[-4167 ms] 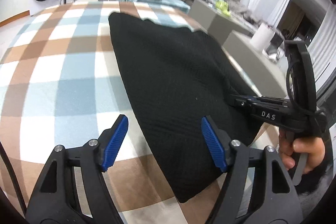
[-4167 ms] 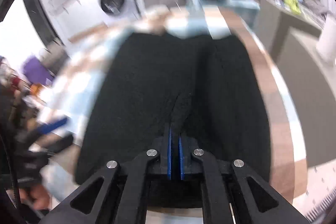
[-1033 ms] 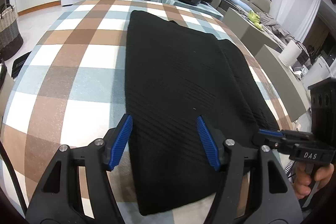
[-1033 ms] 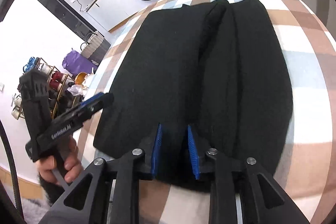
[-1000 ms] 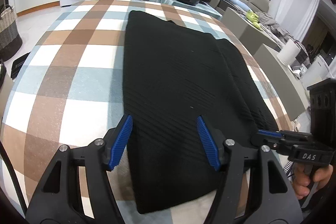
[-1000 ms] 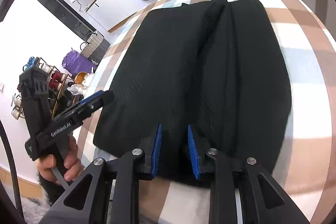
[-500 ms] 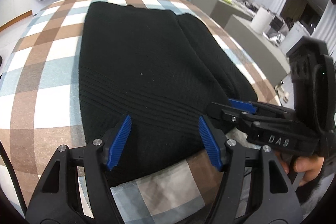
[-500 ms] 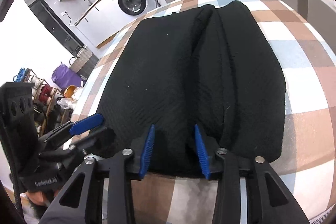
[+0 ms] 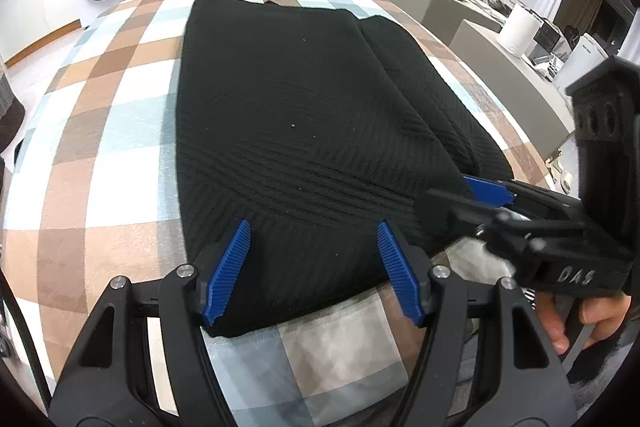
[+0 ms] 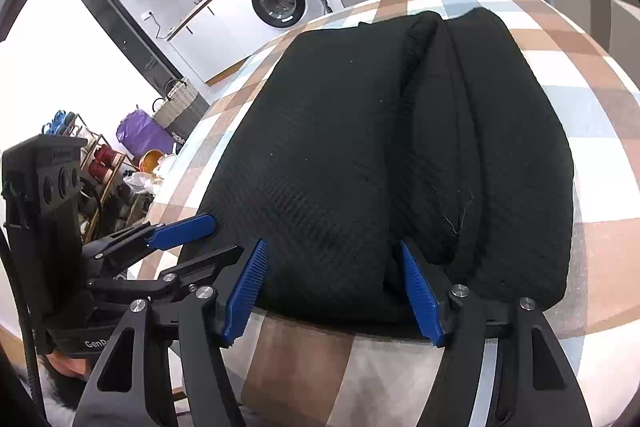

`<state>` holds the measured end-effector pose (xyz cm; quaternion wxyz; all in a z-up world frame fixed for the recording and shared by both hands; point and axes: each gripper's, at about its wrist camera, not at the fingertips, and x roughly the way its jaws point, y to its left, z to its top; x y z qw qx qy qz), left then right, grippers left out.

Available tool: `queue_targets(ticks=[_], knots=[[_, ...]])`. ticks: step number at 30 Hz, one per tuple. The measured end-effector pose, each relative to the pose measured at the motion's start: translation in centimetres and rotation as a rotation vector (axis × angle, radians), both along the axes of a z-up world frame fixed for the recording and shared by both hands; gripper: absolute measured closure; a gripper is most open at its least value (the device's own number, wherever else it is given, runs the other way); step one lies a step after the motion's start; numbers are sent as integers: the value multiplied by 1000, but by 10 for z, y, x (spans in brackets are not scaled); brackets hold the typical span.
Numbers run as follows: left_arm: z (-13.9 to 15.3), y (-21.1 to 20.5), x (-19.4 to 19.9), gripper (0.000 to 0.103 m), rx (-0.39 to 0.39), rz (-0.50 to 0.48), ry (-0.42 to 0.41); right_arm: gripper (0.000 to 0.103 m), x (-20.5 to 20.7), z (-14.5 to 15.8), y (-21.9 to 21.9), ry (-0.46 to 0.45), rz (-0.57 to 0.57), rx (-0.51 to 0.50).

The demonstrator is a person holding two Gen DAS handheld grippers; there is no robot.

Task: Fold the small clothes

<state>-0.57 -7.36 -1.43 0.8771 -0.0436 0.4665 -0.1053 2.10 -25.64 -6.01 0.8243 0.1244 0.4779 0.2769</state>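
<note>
Both sets of jaws stand wide and hold nothing. We see the left gripper (image 9: 314, 269) at the bottom centre of its view, straddling the near hem of the black knit garment (image 9: 300, 115), which fills the middle of the frame on the checked tablecloth (image 9: 104, 115). The right gripper (image 10: 336, 291) sits at the bottom centre of its own view, its fingers bracketing the hem where a long raised ridge of doubled fabric runs toward the upper right.

We judge the next move to be a pinch on that near hem, and several things could spoil it. The knit looks thick and layered, so a shallow bite may catch only the top layer and pull the stack apart. The two grippers are close together at the lower right of the left view, so closing in could knock one against the other. The ridge could also roll sideways if lifted unevenly, skewing the fold. A low pinch might snag the tablecloth too.
</note>
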Motion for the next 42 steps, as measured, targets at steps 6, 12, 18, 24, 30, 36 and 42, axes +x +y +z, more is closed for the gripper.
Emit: queue_targets(ticks=[6, 12, 18, 24, 30, 36, 42], knots=[[4, 15, -8, 39, -2, 42, -19, 38, -11, 25, -30, -82, -59, 60], [2, 19, -11, 39, -22, 55, -28, 38, -12, 8, -52, 28, -73, 109], [3, 25, -9, 39, -57, 63, -45, 38, -10, 2, -48, 53, -48, 140], [5, 29, -1, 39, -62, 82, -54, 38, 7, 0, -25, 7, -15, 94], [7, 38, 2, 39, -65, 117, -63, 39, 7, 7, -10, -71, -28, -21], [1, 44, 9, 39, -80, 130, -54, 39, 22, 17, -41, -78, -130, 27], [-1, 44, 11, 39, -89, 133, -56, 77, 41, 3, -47, -11, -152, -45]])
